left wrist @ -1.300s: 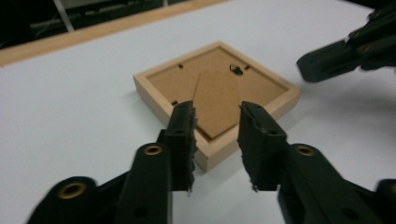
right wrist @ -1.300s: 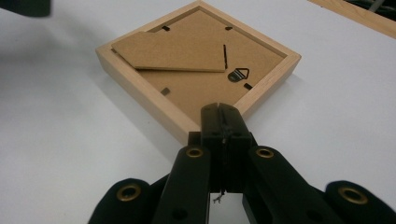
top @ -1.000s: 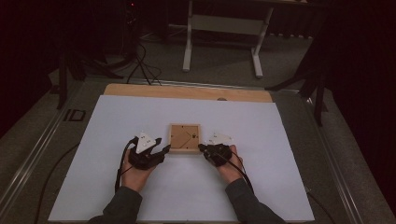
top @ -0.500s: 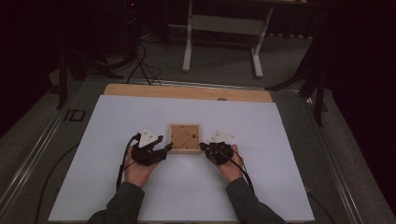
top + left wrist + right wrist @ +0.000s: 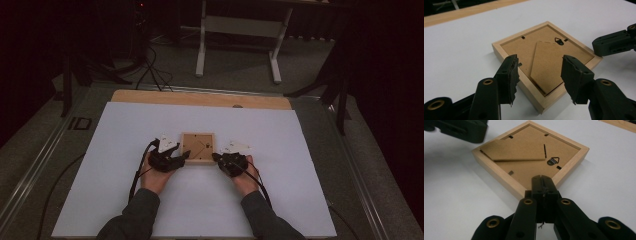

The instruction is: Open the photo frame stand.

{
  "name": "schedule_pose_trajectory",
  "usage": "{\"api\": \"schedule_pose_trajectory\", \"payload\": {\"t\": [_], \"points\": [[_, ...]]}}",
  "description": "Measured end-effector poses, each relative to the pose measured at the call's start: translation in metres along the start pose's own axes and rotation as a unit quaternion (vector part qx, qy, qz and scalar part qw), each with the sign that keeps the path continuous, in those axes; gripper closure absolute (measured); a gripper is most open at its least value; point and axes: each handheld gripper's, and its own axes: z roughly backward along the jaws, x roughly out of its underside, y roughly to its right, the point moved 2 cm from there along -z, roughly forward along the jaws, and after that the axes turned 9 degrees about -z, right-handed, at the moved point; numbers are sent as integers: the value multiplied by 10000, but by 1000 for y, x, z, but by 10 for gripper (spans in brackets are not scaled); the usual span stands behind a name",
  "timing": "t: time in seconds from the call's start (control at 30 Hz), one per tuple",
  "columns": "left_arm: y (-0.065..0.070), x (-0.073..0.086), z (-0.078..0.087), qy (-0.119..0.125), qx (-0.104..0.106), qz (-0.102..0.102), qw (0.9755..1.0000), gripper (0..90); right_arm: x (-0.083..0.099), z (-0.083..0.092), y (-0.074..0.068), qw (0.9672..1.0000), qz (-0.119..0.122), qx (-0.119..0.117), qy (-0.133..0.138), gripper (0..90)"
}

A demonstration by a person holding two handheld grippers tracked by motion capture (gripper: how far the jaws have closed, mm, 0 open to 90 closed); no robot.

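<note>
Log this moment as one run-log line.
object: wooden picture frame face down on white sheet | left gripper: jaws just opening, straddling frame corner | right gripper: shut, at opposite corner

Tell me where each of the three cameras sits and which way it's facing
High view: above the person's side, looking forward and down on the table; forearms, left gripper, right gripper.
Left gripper view: behind its open jaws, facing the frame.
Right gripper view: behind its shut jaws at a frame corner.
All three share the wooden frame, back side up.
</note>
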Motion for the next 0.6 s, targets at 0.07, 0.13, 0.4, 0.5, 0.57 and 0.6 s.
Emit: {"api": "schedule_pose_trajectory", "payload": {"t": [0.07, 0.13, 0.4, 0.5, 0.57, 0.6], "points": [[2, 0, -6, -62, 4, -74, 10000, 464, 0, 0, -1, 10000, -1, -14, 0, 896], [4, 0, -9, -100, 12, -112, 9999, 457, 0, 0, -1, 10000, -31, -56, -1, 896], [8, -3, -20, -189, 14, -247, 9995, 451, 1, -1, -2, 10000, -30, -41, 26, 896], [8, -3, -23, -251, 43, -278, 9993, 451, 1, -1, -2, 10000, -36, -36, 27, 896], [8, -3, -24, -233, 117, -221, 9994, 455, 1, -1, -2, 10000, -35, -34, 31, 896], [8, -3, -24, -245, 155, -206, 9994, 465, 1, -1, -2, 10000, -35, -31, 33, 896]]}}
